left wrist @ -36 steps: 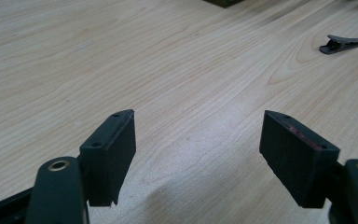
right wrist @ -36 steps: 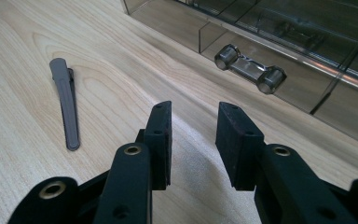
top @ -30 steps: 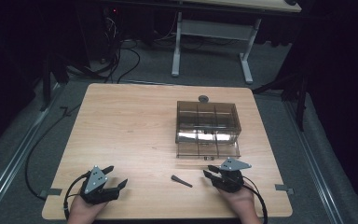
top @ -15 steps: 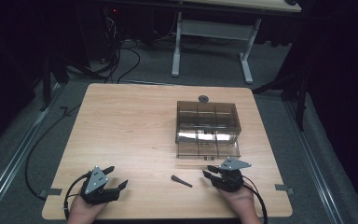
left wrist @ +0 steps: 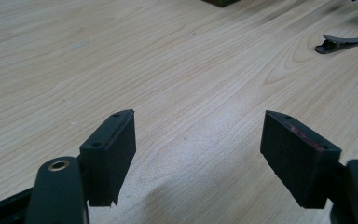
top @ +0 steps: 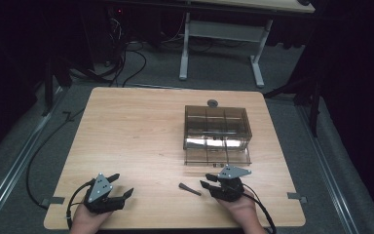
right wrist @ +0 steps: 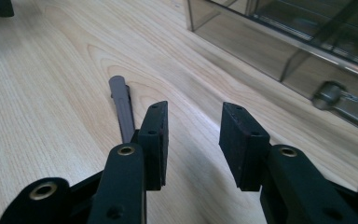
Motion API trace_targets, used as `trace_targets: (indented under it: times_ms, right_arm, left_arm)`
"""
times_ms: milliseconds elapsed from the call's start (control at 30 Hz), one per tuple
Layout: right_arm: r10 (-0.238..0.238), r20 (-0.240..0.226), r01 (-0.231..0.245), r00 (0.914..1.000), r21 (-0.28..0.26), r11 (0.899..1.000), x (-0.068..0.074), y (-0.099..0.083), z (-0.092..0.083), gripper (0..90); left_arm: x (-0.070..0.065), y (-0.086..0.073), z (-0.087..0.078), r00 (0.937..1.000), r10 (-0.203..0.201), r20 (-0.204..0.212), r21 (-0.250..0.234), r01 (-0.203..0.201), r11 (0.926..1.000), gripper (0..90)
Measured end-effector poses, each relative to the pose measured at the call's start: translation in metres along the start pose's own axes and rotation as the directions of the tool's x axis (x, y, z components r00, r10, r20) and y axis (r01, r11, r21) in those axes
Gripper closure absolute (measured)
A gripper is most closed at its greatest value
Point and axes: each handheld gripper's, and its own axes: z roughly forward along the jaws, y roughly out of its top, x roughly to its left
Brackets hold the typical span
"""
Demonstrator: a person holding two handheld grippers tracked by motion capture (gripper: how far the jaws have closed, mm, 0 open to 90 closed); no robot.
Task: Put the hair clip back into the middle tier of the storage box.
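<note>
I see a small dark clip lying flat on the table, slim and tapered, pointing roughly from 10 to 4 o'clock in the high view. It sits near the front edge, just at 9 o'clock of my right gripper and well apart from my left gripper. In the right gripper view the clip runs up beside the left-hand jaw, outside the gap, its near end hidden behind that jaw.

At 12 o'clock of the right gripper stands a smoky clear box split into compartments, with its front flap folded down onto the wood. A small round dark knob lies just behind the box, at its 12 o'clock. Nothing lies between the right gripper and the clip.

My left gripper has its jaws spread wide, with bare wood between them. My right gripper is parted to a narrower gap and grips nothing.

What sits in the box compartments is too dim to tell. In the left gripper view the clip is cut off at the right edge.
</note>
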Motion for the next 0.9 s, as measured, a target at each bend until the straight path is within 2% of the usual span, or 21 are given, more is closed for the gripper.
trace_targets:
  times_ms: [133,367,567,733,900]
  right_arm:
    - [-0.013,-0.016,0.013,0.9998,0.006,1.0,0.004,0.003,0.005,62.7]
    - [-0.052,-0.07,0.053,0.9962,0.015,0.998,0.021,0.014,0.022,64.7]
    - [-0.085,-0.089,0.088,0.9924,0.034,0.995,0.032,0.019,0.034,67.4]
    - [-0.12,-0.079,0.126,0.9896,0.079,0.989,0.038,0.017,0.041,73.1]
    - [-0.108,-0.082,0.114,0.9908,0.076,0.991,0.036,0.016,0.04,75.4]
  left_arm:
    - [0.0,0.0,0.0,1.0,-0.001,0.007,0.003,0.001,1.0,27.0]
    - [0.0,0.0,0.0,1.0,-0.001,0.006,0.002,0.001,1.0,27.0]
    - [0.0,0.0,0.0,1.0,-0.001,0.005,0.002,0.001,1.0,27.0]
    - [0.0,0.0,0.0,1.0,-0.001,0.004,-0.002,0.001,1.0,27.0]
    - [0.0,0.0,0.0,1.0,0.0,0.005,-0.003,0.0,1.0,27.0]
